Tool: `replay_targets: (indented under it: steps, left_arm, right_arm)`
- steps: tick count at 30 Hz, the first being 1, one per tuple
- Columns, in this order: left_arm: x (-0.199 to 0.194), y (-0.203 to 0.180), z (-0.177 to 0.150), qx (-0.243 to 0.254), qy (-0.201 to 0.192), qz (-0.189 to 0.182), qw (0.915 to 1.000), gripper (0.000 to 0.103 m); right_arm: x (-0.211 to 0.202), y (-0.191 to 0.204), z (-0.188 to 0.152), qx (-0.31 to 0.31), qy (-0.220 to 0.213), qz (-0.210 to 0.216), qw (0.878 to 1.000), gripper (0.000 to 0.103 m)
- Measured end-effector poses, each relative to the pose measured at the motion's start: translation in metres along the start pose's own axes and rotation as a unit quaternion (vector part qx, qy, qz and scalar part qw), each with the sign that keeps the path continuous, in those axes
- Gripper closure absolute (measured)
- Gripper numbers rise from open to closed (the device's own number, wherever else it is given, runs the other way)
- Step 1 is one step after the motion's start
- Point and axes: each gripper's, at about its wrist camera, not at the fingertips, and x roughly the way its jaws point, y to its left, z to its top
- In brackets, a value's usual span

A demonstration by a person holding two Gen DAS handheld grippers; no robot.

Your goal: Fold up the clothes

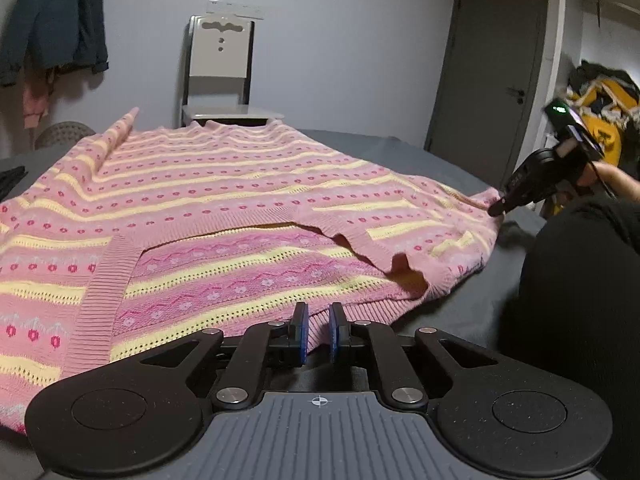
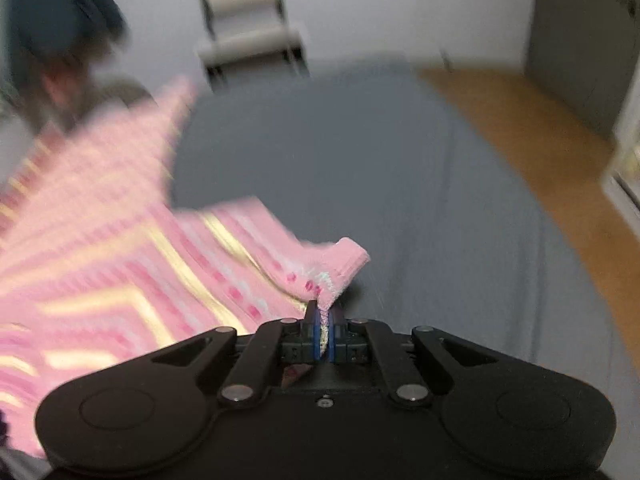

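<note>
Two grippers: right gripper clamps pink sweater edge; left gripper released.

- My right wrist view is motion-blurred, smearing the pink striped knitted sweater.
- The left edge of my left wrist view cuts the sweater off.
</note>
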Motion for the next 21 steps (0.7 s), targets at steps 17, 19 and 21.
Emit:
replay_targets:
  steps: [17, 19, 21]
  left_arm:
    - [0.005, -0.018, 0.036, -0.034, -0.006, -0.108, 0.9936, 0.060]
    - [0.014, -0.021, 0.041, -0.041, 0.005, -0.107, 0.9934, 0.016]
    - [0.025, -0.025, 0.047, -0.049, 0.016, -0.108, 0.9929, 0.016]
  right_arm:
    - [-0.010, -0.023, 0.007, 0.034, -0.008, 0.039, 0.999, 0.055]
    - [0.015, -0.018, 0.038, 0.046, 0.014, 0.058, 0.997, 0.057]
    - [0.042, -0.019, 0.062, 0.064, 0.044, 0.067, 0.995, 0.060]
